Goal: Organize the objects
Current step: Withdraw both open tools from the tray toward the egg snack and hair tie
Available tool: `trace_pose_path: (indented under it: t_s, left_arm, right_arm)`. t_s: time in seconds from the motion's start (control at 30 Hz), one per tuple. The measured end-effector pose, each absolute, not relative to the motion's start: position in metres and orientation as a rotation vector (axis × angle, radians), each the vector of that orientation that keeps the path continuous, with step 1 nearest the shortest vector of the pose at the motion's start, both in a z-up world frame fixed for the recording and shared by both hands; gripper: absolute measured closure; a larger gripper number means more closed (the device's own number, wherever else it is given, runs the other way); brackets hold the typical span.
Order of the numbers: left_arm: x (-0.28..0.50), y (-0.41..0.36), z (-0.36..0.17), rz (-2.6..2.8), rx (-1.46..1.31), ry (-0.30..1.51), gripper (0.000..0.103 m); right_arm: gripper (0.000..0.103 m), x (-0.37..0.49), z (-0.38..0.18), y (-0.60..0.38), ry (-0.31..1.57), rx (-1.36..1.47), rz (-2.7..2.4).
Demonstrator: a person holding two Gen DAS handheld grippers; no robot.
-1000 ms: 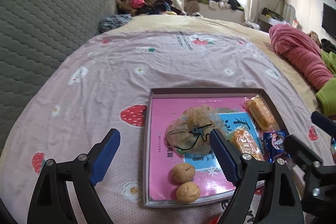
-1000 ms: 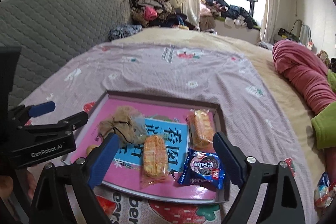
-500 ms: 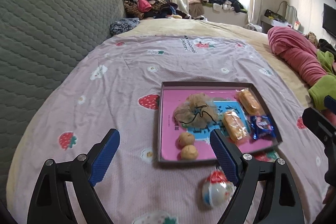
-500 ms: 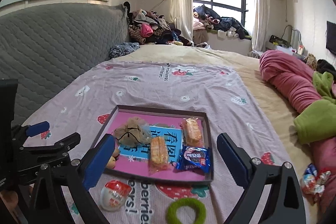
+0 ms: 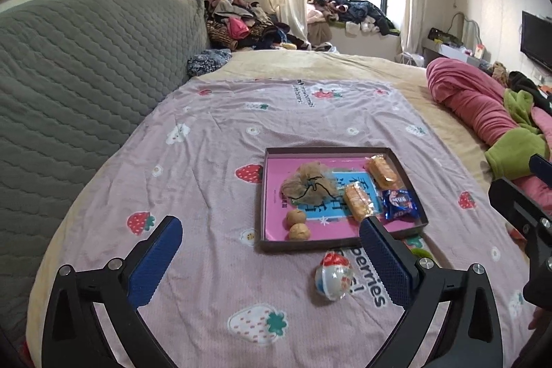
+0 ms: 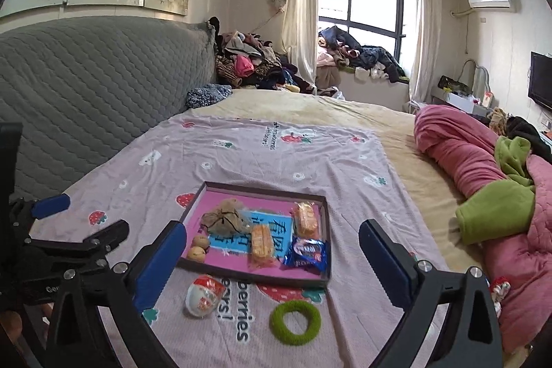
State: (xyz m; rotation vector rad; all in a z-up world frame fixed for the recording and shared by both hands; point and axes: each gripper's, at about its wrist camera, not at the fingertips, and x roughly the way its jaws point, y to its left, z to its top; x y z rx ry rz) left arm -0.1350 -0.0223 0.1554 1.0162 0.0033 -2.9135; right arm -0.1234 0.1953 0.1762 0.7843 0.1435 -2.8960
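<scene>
Both claws gape wide, empty: left (image 5: pixel 269 261), right (image 6: pixel 272 259); tray (image 6: pixel 324 223) holds snacks; egg (image 6: pixel 203 295) and ring (image 6: pixel 295 322) lie loose just before it; risk: round egg rolls off soft sheet (image 6: pixel 310 157) if nudged.

One shallow tray (image 6: pixel 324 216) lies on the strawberry-print sheet (image 6: pixel 241 161). Inside it are two walnuts (image 6: pixel 200 242) (image 6: pixel 196 253), two orange cracker packets (image 6: pixel 305 219) (image 6: pixel 262 242), one blue biscuit packet (image 6: pixel 307 252) and one tan mesh pouch (image 6: pixel 224 221). Outside it are one clear toy capsule (image 6: pixel 203 295) and one green ring (image 6: pixel 295 318). Two grippers (image 5: pixel 272 261) (image 6: pixel 272 259) show.
</scene>
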Motion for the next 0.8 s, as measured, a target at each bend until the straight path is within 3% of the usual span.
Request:
trace_pose_path:
  t_s: [0.8]
  left_arm:
    - [-0.059,0.019,0.140,-2.914,1.100,-0.102,0.000]
  right_arm:
    - [0.001,-0.038,0.148,0.222,0.196,0.908,-2.858]
